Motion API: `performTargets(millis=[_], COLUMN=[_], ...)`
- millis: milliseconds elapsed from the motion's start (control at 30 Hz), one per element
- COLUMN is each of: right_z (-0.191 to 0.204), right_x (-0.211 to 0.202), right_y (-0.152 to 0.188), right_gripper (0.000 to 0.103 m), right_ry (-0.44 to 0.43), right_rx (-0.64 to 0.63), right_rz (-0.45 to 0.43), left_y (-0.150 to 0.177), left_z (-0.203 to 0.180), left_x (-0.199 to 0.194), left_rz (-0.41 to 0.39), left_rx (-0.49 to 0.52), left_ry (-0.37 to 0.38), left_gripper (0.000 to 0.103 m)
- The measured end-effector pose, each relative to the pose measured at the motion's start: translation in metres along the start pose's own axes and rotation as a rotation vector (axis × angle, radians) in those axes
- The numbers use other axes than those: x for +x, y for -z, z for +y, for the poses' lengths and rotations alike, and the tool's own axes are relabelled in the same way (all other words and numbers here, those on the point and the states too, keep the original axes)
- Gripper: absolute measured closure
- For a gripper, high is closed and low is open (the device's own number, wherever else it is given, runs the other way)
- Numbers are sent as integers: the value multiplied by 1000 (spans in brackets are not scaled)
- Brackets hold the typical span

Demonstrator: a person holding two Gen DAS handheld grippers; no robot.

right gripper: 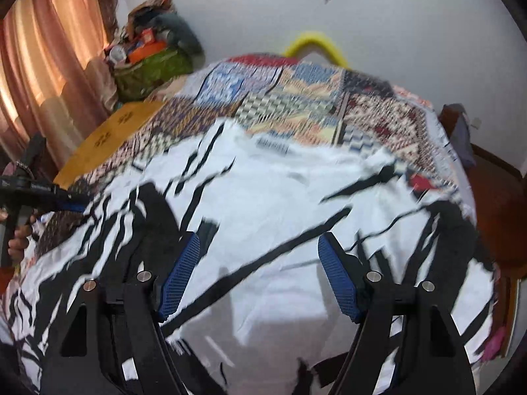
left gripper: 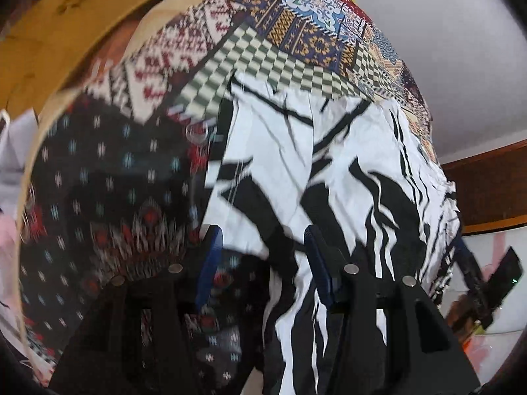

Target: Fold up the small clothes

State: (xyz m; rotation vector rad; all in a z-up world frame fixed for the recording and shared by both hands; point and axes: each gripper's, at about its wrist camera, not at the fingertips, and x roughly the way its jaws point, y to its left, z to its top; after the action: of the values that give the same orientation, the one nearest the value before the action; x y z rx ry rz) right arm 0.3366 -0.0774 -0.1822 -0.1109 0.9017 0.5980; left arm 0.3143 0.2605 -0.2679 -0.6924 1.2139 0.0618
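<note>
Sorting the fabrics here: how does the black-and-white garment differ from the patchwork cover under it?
The black-and-white garment has bold irregular black streaks on white; the patchwork cover has small multicoloured geometric blocks. The garment lies wrinkled on top; the cover lies spread beneath it. Both are patterned fabric.

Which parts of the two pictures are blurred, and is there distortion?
Left wrist view: the patterned cover is smeared and the black-and-white garment is softer; right wrist view: that garment is streaked by motion, the fingers stay sharp; both views bend at the edges.
</note>
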Motion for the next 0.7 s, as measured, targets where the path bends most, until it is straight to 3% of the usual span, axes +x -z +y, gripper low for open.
performTargets(millis=[200,533,600,633,667,700], right_z=[-4,2,2,1,1,1], right_x=[22,30,30,30,29,30], right_y=[18,30,30,30,31,30], right_gripper=[32,30,29,29,29,29], right_ry=[-26,-5,1,2,2,2], right_rx=[57,-12,-16,-18,-20,-21], right_rz=[75,103,100,99,97,97], left_y=[15,-24,-31,-34,-36,-38], left_z=[3,-1,-4,-6,-9,-12], left_x=[14,27,29,31,32,31], left_rz=[59,-67,-90,-94,-94,-101], left_rx=[-20,-7,10,23,37,54], left_ry=[68,11,-36,-71,-91,-100], left_gripper=[53,53,71,91,100,100])
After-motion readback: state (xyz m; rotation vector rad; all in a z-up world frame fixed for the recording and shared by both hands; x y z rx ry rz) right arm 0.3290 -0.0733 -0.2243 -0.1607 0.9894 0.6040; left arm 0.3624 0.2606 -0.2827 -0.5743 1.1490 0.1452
